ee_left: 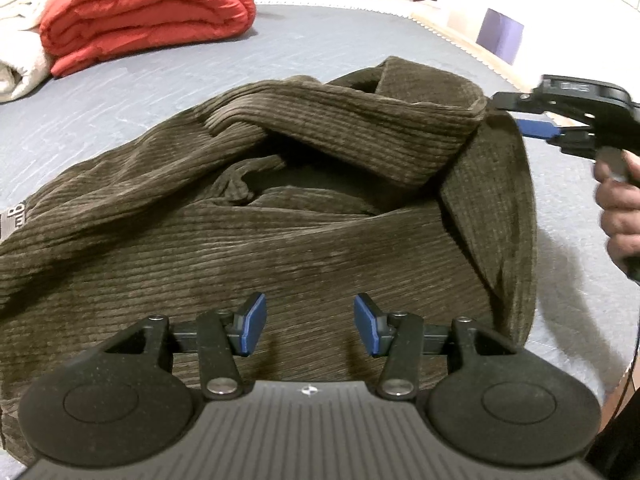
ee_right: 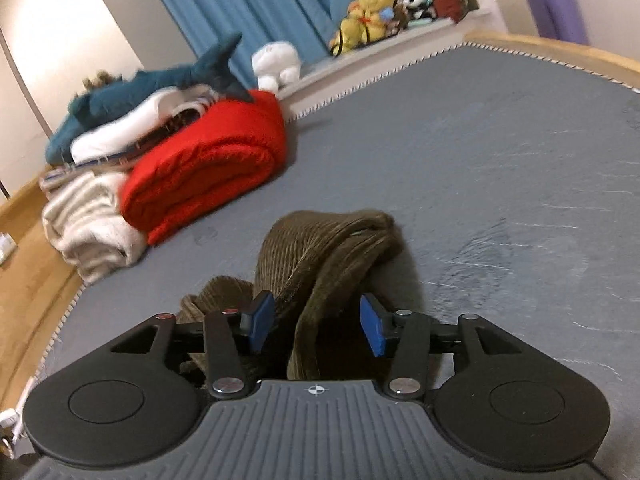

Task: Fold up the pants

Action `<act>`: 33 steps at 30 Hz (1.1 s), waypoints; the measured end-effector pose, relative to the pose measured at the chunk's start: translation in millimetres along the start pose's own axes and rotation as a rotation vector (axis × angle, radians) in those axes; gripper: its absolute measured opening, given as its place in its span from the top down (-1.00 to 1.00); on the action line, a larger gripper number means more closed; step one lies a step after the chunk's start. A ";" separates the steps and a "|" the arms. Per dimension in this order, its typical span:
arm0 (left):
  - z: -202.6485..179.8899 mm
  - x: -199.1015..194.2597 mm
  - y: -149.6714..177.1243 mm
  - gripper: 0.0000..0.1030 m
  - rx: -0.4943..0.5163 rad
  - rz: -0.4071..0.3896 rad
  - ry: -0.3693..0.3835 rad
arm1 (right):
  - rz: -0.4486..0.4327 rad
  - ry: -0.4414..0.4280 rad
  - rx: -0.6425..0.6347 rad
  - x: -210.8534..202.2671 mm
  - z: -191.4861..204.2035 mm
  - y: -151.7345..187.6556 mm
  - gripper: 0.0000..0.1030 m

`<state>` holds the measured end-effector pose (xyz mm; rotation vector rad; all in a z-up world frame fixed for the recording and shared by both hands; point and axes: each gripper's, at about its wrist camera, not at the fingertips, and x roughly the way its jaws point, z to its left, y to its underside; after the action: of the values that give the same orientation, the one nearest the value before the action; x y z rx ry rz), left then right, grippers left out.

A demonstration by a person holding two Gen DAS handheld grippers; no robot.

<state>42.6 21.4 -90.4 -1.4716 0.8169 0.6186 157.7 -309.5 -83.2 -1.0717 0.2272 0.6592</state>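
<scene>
The left gripper [ee_left: 310,326] hangs tilted down over the near part of the brown corduroy pants [ee_left: 280,220]; its blue pads stand apart and nothing is between them. The pants lie in a loose heap on the grey mattress [ee_left: 120,92], with one fold raised toward the right side; at that raised edge the right gripper [ee_left: 520,118] comes in from the right, carried by a hand [ee_left: 620,208] wrapped around its handle. In the right wrist view the right gripper [ee_right: 316,328] has its pads spread; a ridge of the pants [ee_right: 332,248] rises between them, and the left pad looks just beside the cloth, though I cannot tell if it touches. Far to the left on the mattress [ee_right: 480,140] a folded red blanket [ee_right: 208,168] rests against a cream blanket [ee_right: 88,220]; behind them lies a blue shark toy [ee_right: 160,84]; nothing stands between the grippers and the pants.
</scene>
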 end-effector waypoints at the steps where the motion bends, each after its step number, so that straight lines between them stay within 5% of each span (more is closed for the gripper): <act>1: 2.5 -0.8 -0.1 -0.05 -0.004 -0.001 -0.002 | 0.017 0.021 0.000 10.9 1.2 -1.4 0.03; 6: 9.5 -8.4 -2.2 -0.06 -0.029 -0.015 0.001 | 0.070 0.090 0.017 48.6 -1.0 -7.2 0.05; 10: 5.1 -10.4 -4.9 -0.08 -0.023 -0.020 0.006 | 0.096 0.083 0.055 62.9 -9.5 -7.3 0.50; 15: 1.3 -9.1 -7.0 -0.09 -0.016 -0.020 0.013 | 0.004 -0.026 0.049 24.6 -0.4 -23.1 0.85; 18: 0.7 -9.8 -6.5 -0.09 -0.013 -0.025 0.017 | -0.091 -0.048 0.012 -16.7 7.9 -33.4 0.89; 21: 1.8 -10.9 -5.5 -0.09 -0.014 -0.027 0.019 | -0.173 0.000 0.021 -58.9 2.9 -33.2 0.90; 26: 5.8 -18.0 -4.2 -0.09 -0.028 -0.034 0.027 | -0.330 0.250 0.012 -144.8 0.6 -12.4 0.90; 29: 3.1 -20.3 -5.1 -0.09 -0.027 -0.037 0.039 | -0.126 0.396 -0.053 -142.0 -13.0 8.5 0.86; 33: -7.3 -22.0 -8.0 -0.17 -0.007 -0.042 0.057 | -0.062 0.422 0.244 -155.5 -75.0 12.4 0.71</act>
<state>35.0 16.5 -67.7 -1.5150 0.8268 0.5505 38.1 -431.0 -53.8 -0.9686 0.6213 0.3323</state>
